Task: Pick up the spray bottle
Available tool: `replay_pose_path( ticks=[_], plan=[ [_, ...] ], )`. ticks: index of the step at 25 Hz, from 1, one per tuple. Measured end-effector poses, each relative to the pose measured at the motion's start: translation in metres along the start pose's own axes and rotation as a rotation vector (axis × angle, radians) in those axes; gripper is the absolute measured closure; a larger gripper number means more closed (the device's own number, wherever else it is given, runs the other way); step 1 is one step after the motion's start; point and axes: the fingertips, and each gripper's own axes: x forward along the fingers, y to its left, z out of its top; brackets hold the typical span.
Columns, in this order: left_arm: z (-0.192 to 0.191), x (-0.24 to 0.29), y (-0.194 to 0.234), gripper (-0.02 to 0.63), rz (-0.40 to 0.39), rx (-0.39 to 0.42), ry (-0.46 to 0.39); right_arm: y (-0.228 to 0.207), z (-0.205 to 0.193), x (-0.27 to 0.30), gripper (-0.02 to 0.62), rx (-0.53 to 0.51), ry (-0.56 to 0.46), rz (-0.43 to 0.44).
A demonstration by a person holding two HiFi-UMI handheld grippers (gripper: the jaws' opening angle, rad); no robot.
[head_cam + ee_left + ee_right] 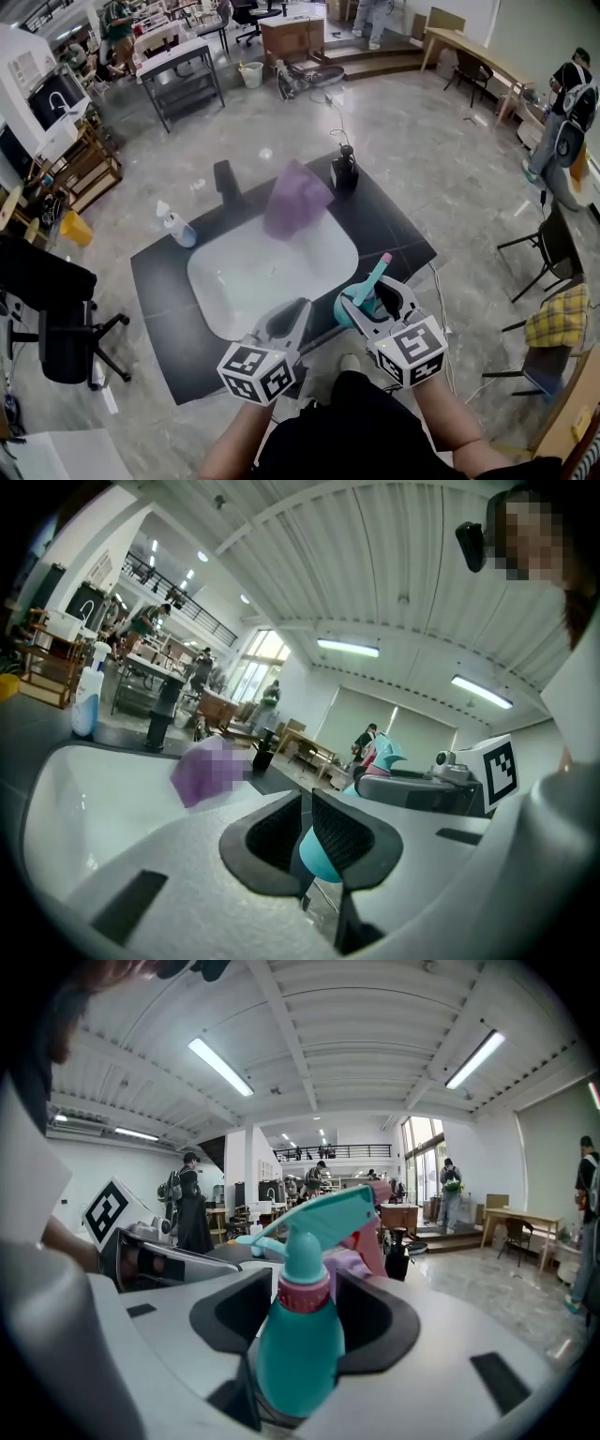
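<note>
One black office chair (pixel 52 328) stands at the far left, off the one black table (pixel 164 291); on the table's left part stands one white bottle (pixel 175 228) with a blue base, just beside the one white basin (pixel 253 277) set in the top; one black upright post (pixel 226 184) rises behind the basin; two grippers sit at the table's near edge; the left gripper (pixel 292 313) has its jaws drawn together with nothing clasped; one black bottle (pixel 344 171) stands at the table's far side; the right gripper (pixel 380 298) is clamped on the body of the one teal spray bottle (pixel 367 289), a pad on each flank; the bottle is upright, its pink collar and trigger head above the jaws, by the basin's near right corner; two chairs stand right of the table, one bare black chair (pixel 544 248) and one chair under a yellow checked cloth (pixel 560 317).
</note>
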Motion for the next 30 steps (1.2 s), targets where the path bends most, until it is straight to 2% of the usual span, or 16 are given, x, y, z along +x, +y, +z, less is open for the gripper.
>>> replay_pose_path(
  ticks=[14,30],
  plan=[
    [-0.024,-0.032,-0.024,0.597,-0.014,-0.003,0.021,0.03,-0.015,-0.038,0.39,0.013,0.013,-0.006],
    [-0.032,-0.064,-0.037,0.597,-0.053,-0.009,0.029,0.062,-0.01,-0.065,0.391,0.001,0.004,-0.039]
  ],
)
